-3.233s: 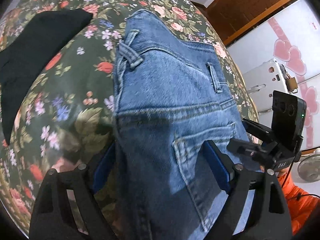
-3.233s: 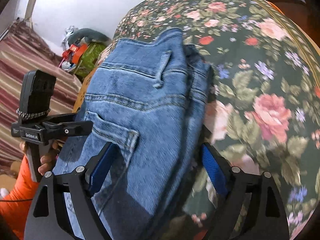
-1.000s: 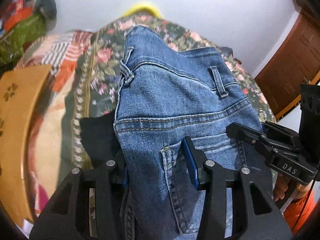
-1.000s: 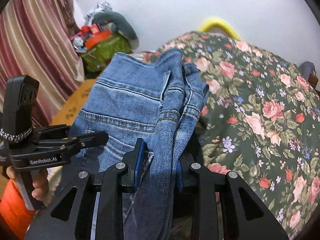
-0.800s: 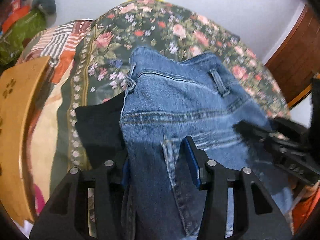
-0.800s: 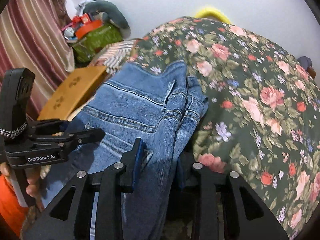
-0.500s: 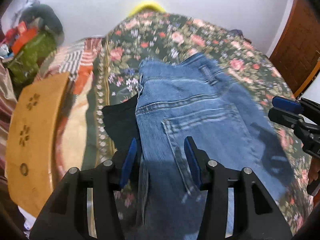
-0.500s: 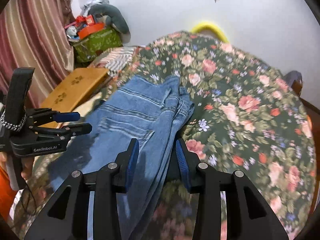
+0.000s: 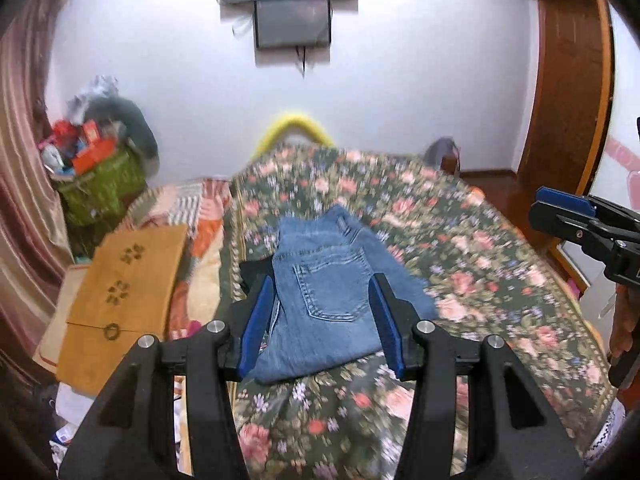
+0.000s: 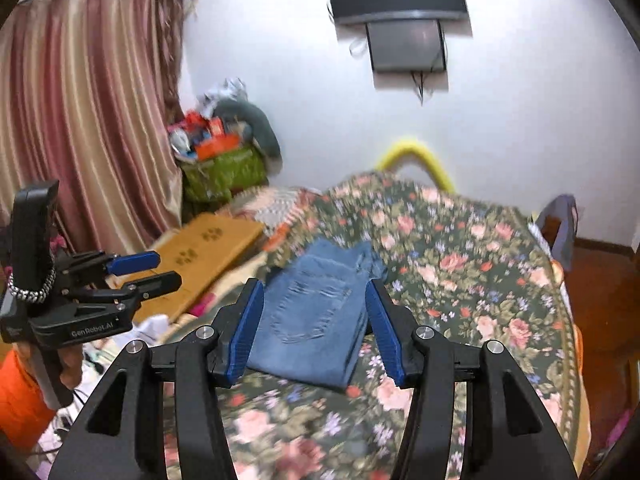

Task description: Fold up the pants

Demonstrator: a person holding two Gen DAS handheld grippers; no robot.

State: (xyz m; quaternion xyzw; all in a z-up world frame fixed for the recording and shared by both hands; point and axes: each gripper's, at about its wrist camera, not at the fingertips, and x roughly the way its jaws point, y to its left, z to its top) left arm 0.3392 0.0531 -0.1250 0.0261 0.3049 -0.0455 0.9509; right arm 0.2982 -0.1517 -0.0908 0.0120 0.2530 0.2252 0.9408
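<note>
- Blue jeans (image 9: 326, 300): folded into a compact rectangle, back pocket facing up, lying flat on the floral bedspread (image 9: 480, 264) near the bed's left edge, roughly midway along its length; waistband end toward the far wall.
- Same jeans from the right wrist view (image 10: 316, 316): folded edge nearest, denim layers stacked along the right side, no gripper touching.
- Black garment (image 9: 253, 276): partly under the jeans' left side, only a dark corner showing at the bed's left edge.
- Left gripper (image 9: 320, 326): raised above the bed, blue pads apart, nothing between them; jeans visible through the gap, well below. Seen side-on from the right wrist view (image 10: 140, 270), likewise parted and empty, held by a hand (image 10: 70, 364) above an orange sleeve (image 10: 20, 396).
- Right gripper (image 10: 314, 326): jaws just opened further, blue pads apart, nothing clamped; jeans seen through the gap, clear of both pads. Tip also at the right border of the left wrist view (image 9: 560, 216).
- Wooden board (image 9: 120, 300) with paw-print marks: beside the bed's left edge, off the bedspread.
- Green bag (image 10: 224, 172) stuffed with clutter: far left corner of the room, beside the striped curtain (image 10: 80, 120).
- Wall-mounted screen (image 10: 400, 12): above the head of the bed.
- Yellow curved bar (image 9: 294, 128): at the far end of the bed, against the wall.
</note>
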